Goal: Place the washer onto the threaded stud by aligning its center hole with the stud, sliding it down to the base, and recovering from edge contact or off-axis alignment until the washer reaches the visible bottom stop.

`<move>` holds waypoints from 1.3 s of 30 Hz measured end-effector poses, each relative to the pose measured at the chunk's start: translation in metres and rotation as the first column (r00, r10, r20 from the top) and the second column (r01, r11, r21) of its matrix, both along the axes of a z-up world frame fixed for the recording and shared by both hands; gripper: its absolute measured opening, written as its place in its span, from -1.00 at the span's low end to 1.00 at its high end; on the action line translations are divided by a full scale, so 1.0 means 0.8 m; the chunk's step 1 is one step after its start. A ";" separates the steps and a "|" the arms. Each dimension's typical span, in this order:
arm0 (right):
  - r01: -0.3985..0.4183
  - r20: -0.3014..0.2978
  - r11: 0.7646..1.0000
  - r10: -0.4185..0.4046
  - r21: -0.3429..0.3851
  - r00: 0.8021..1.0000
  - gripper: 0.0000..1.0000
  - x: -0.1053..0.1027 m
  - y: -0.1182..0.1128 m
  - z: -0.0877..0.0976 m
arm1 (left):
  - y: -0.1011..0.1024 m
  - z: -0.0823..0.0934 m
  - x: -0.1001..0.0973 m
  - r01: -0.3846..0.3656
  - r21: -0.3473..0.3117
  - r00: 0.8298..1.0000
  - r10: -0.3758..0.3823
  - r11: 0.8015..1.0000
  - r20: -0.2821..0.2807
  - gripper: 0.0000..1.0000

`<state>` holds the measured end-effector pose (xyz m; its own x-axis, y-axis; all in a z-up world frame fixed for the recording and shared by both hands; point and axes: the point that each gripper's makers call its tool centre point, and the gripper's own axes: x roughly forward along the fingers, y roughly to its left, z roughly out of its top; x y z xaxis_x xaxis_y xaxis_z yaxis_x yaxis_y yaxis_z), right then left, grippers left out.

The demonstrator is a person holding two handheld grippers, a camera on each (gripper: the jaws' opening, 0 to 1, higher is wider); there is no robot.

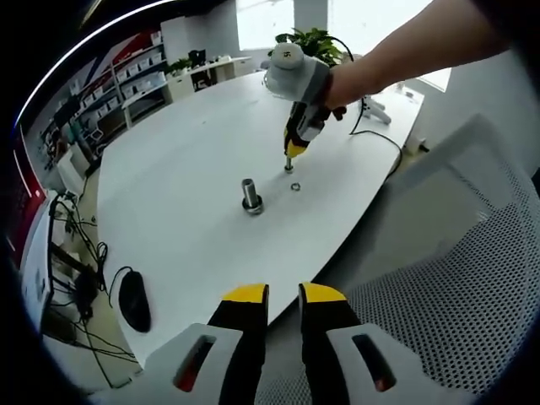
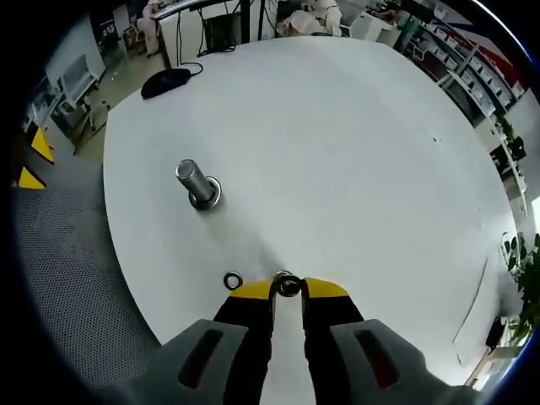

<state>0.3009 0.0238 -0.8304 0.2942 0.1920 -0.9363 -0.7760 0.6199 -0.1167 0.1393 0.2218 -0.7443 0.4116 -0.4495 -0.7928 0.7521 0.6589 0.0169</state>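
A metal threaded stud (image 1: 251, 196) (image 2: 196, 186) stands upright on its round base on the white table (image 1: 186, 169) (image 2: 354, 152). My right gripper (image 2: 288, 291) is shut on a small washer (image 2: 288, 285), pinched between its yellow fingertips just above the table. The left gripper view shows that right gripper (image 1: 291, 159) tip-down to the right of the stud, held by a gloved hand. A second washer (image 1: 296, 186) (image 2: 233, 280) lies flat on the table close by. My left gripper (image 1: 283, 295) hangs back off the table's edge, its jaws a little apart with nothing between them.
A black mouse (image 1: 133, 299) (image 2: 166, 82) lies near the table's edge. A grey mesh chair (image 1: 456, 287) (image 2: 67, 278) sits beside the table. Cables (image 1: 375, 126) trail over the far end by a potted plant (image 1: 314, 40). Shelves (image 1: 126, 84) line the wall.
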 end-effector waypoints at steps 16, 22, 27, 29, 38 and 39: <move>0.047 -0.012 0.999 -0.046 0.022 0.999 -0.56 -0.002 0.000 -0.015 | 0.003 -0.003 0.000 -0.005 0.009 1.000 0.005 1.000 -0.010 -0.76; 0.054 -0.002 0.998 -0.054 0.014 0.999 -0.53 -0.001 -0.008 -0.005 | 0.003 -0.002 0.001 -0.008 0.006 1.000 0.008 1.000 -0.002 -0.76; 0.040 -0.004 0.999 -0.040 -0.010 0.999 -0.52 -0.017 -0.015 -0.005 | 0.003 0.000 0.002 -0.012 0.002 1.000 0.012 1.000 0.005 -0.76; 0.030 -0.020 0.999 -0.031 -0.028 0.999 -0.52 -0.026 -0.018 -0.008 | 0.003 0.000 0.002 -0.008 0.004 1.000 0.008 1.000 0.009 -0.76; 0.023 -0.086 1.000 -0.023 -0.002 0.996 -0.52 -0.062 -0.004 -0.024 | 0.003 0.001 0.003 -0.009 0.002 1.000 0.009 1.000 0.013 -0.76; 0.020 -0.094 1.000 -0.019 0.008 0.995 -0.52 -0.066 0.002 -0.025 | 0.003 0.001 0.003 -0.009 0.002 1.000 0.009 1.000 0.013 -0.76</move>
